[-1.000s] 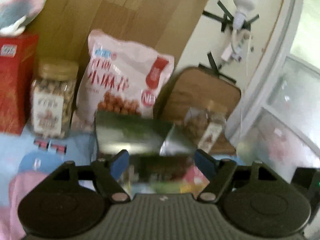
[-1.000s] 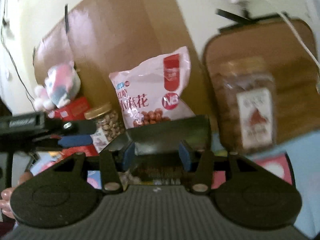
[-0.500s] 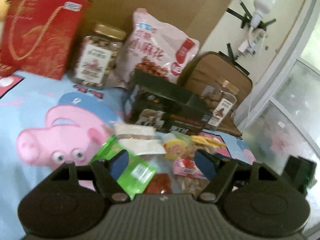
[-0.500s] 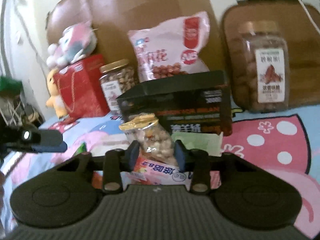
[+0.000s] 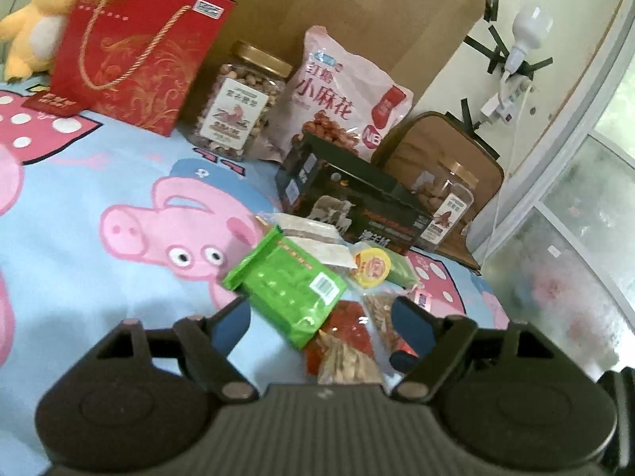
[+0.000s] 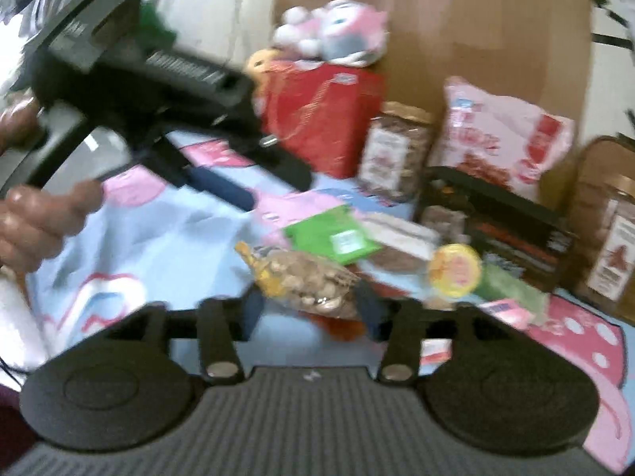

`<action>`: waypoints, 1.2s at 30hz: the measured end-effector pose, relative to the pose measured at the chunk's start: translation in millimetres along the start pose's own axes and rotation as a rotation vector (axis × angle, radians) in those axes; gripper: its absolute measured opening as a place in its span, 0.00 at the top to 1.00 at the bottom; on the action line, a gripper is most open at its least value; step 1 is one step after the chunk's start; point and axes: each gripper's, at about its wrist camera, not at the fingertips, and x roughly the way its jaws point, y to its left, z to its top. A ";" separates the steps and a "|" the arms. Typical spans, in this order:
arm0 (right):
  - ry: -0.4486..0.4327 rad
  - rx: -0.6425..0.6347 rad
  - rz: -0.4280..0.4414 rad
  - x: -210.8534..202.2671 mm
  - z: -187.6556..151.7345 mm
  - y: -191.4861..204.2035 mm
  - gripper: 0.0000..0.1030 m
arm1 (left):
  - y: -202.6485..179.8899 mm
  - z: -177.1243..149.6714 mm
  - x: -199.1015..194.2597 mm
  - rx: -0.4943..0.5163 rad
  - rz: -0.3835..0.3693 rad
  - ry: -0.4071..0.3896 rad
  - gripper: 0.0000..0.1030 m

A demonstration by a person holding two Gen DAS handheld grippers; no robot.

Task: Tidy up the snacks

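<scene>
The right gripper (image 6: 309, 309) has just been opening its jaws around a crinkly, light nut packet (image 6: 305, 281) (best pinched mid-body); the left gripper's (image 5: 319, 325) jaws gape empty.

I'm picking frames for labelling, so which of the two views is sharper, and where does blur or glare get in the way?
Left wrist view: fairly sharp; print on the pink snack bag and green packet shows, though the window at right is washed out and edges bow. Right wrist view: motion-smeared throughout; the jar label and black box text are unreadable.
</scene>
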 end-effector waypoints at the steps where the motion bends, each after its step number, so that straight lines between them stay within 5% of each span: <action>1: 0.008 -0.021 0.003 1.7 0.5 3.9 0.32 | 2.3 -1.3 -3.1 -0.002 0.001 -0.002 0.22; 8: 0.018 -0.025 0.092 -9.2 0.4 3.7 0.07 | 16.8 -14.8 -15.4 -0.021 0.003 0.023 0.17; 12: 0.059 -0.071 0.089 -12.4 -6.7 11.9 0.07 | 15.8 -26.4 -17.4 -0.017 -0.012 0.049 0.17; 25: 0.167 0.200 0.200 0.6 -9.7 -14.7 0.15 | -2.5 -44.3 12.0 0.047 -0.045 0.162 0.17; 27: 0.166 0.199 0.211 1.2 -7.9 -12.0 0.19 | -7.3 -47.0 14.3 0.062 -0.045 0.164 0.18; 30: 0.156 0.197 0.228 3.4 -2.1 -5.2 0.41 | -13.5 -50.5 15.6 0.091 -0.033 0.166 0.29; 32: 0.150 0.204 0.213 7.7 0.5 -2.4 0.70 | -14.2 -50.5 14.3 0.073 -0.046 0.166 0.36; 36: 0.121 0.212 0.200 6.6 4.1 -4.1 0.71 | -14.6 -43.7 6.4 0.070 -0.056 0.143 0.41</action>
